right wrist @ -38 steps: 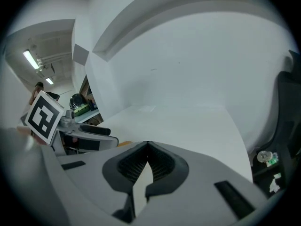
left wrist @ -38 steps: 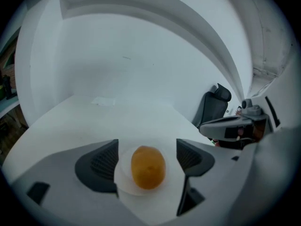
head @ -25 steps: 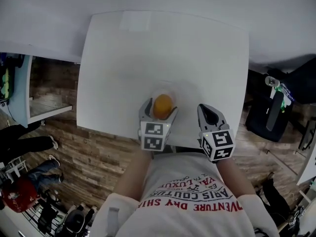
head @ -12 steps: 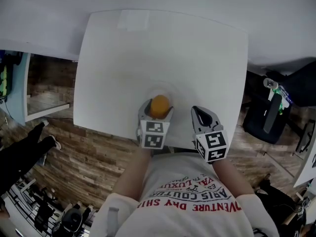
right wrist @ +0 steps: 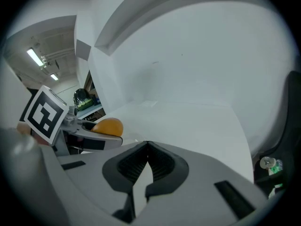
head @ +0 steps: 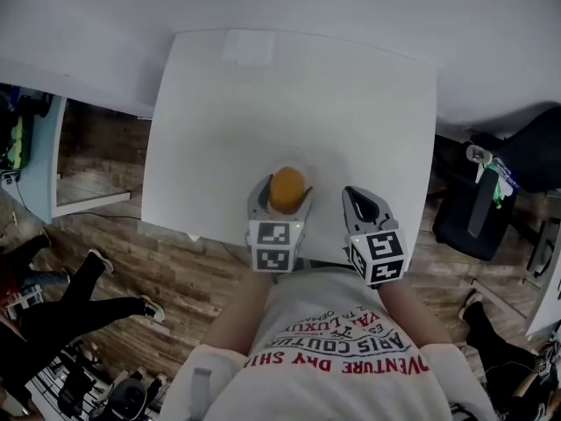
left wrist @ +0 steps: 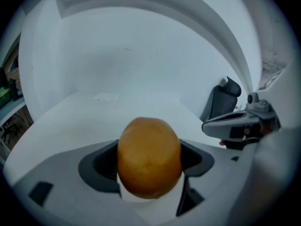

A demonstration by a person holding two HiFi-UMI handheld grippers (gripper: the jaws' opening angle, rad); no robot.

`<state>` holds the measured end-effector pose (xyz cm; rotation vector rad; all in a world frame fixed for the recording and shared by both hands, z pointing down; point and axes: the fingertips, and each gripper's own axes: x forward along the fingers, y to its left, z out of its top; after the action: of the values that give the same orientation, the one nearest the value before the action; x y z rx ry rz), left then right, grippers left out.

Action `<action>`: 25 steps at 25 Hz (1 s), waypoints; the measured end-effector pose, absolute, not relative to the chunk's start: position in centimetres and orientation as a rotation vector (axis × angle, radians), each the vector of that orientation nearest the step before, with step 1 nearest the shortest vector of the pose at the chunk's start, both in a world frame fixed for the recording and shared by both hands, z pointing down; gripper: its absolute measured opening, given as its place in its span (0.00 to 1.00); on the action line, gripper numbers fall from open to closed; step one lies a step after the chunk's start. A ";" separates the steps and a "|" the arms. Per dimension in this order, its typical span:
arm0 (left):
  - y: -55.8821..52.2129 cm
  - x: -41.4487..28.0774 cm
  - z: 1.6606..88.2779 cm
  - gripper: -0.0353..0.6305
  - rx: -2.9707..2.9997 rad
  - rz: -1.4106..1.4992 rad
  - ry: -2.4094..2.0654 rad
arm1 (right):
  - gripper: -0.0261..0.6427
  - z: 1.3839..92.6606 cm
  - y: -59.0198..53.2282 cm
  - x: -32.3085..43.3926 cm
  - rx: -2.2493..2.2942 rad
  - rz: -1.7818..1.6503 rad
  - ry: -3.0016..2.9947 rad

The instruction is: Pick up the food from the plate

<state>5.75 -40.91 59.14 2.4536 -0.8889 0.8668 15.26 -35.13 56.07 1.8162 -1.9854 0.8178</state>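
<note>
Left gripper [head: 284, 193] tilted down, jaws just closing — clamped on orange food [left wrist: 149, 157], right gripper [head: 359, 198] beside, jaws together.

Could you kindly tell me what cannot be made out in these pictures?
- The plate: head view, white on the white table, mostly behind the food.
- Underside of the food: left gripper view, covered by the left gripper, whose jaws have just been closing on it.
- The paper patch on the table: head view, too small to read.
</note>
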 end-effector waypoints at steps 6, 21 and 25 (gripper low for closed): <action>-42.5 5.7 53.5 0.60 2.587 0.737 -0.900 | 0.06 52.4 -36.3 15.3 1.917 0.721 -1.992; -42.2 5.2 40.4 0.60 2.884 0.429 -0.806 | 0.06 41.5 -36.5 13.5 2.149 0.379 -2.086; -41.6 5.3 39.2 0.60 2.935 0.396 -0.774 | 0.06 40.5 -35.9 13.5 2.215 0.343 -2.074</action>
<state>5.29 -41.64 39.20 2.9353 -0.7736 0.3955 13.49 -35.86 40.53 2.2151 -2.0737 0.3434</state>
